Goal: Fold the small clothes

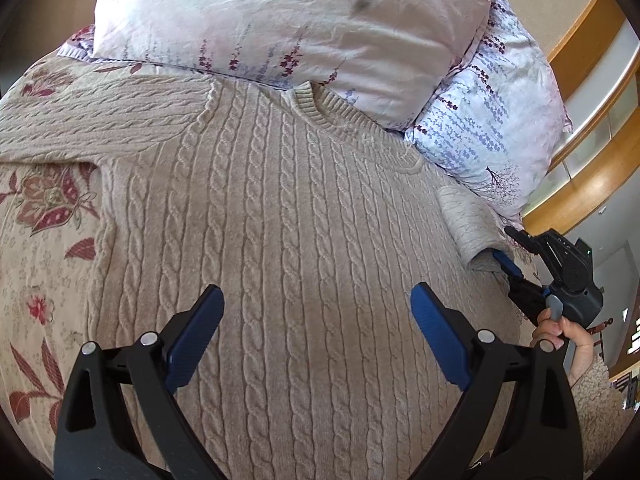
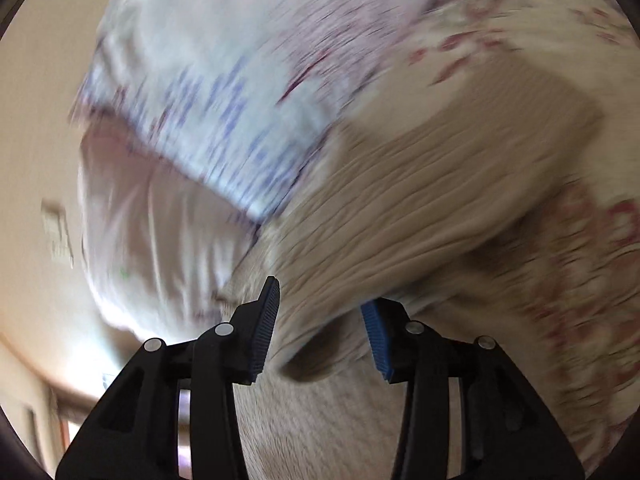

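Blue-padded fingers of the left hand-held gripper (image 1: 317, 334) stand wide apart above the lower body of a beige cable-knit sweater (image 1: 280, 220), holding nothing. That sweater lies flat on a floral bedspread (image 1: 44, 240), collar toward the pillows, with one sleeve (image 1: 80, 120) stretched out sideways across the bed. At the sweater's far edge the right hand-held gripper (image 1: 510, 266), held in the person's hand (image 1: 560, 334), meets the other sleeve (image 1: 466, 224), which is raised and curled inward over the body. From its own blurred wrist view, the right hand-held gripper (image 2: 322, 328) has a roll of that sleeve (image 2: 400, 216) between its fingers; whether the pads press the knit cannot be told. Two flowered pillows (image 1: 280, 20) lie beyond the collar, against the wall.
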The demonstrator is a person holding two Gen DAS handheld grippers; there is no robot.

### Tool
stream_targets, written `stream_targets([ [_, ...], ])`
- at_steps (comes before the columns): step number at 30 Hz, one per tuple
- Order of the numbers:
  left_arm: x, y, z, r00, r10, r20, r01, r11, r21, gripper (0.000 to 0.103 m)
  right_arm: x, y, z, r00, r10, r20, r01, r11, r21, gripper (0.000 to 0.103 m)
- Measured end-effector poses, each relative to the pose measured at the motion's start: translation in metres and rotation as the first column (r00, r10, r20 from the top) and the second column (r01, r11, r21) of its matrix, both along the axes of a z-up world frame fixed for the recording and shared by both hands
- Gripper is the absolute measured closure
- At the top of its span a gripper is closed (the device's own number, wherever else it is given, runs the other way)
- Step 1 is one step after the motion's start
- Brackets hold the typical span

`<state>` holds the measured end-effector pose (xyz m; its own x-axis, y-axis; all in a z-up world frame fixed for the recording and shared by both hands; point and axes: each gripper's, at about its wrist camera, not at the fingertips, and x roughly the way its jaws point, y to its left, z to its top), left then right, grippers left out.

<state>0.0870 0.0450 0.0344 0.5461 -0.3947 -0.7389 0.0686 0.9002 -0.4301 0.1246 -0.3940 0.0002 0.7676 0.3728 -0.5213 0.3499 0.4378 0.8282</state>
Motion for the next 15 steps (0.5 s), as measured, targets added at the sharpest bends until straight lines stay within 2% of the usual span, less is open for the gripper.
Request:
stream_targets([
  [6, 0.007, -0.005, 0.001, 1.0, -0.018, -0.002, 0.018, 1.0, 0.001, 0.009, -0.012, -0.043, -0.013, 0.984, -0.177, -0.028, 0.178, 0.984, 0.023, 0.062],
  [7, 0.008, -0.005, 0.001, 1.0, -0.019, 0.0, 0.019, 1.0, 0.002, 0.009, -0.012, -0.047, -0.015, 0.98, -0.194, -0.035, 0.195, 0.981, 0.014, 0.074],
  [10, 0.011, -0.002, 0.003, 1.0, -0.012, 0.003, 0.012, 1.0, 0.001, 0.009, -0.005, -0.051, -0.013, 0.98, -0.192, -0.051, 0.19, 0.981, -0.05, 0.091],
  [13, 0.014, 0.007, 0.005, 1.0, 0.009, 0.009, -0.009, 1.0, -0.01, 0.009, 0.0, -0.041, 0.005, 0.985, -0.171, 0.014, 0.171, 0.98, -0.099, 0.093],
  [15, 0.015, 0.012, 0.006, 1.0, 0.023, 0.013, -0.023, 1.0, -0.02, 0.009, 0.004, -0.027, 0.026, 0.989, -0.12, 0.085, 0.13, 0.984, -0.12, 0.093],
])
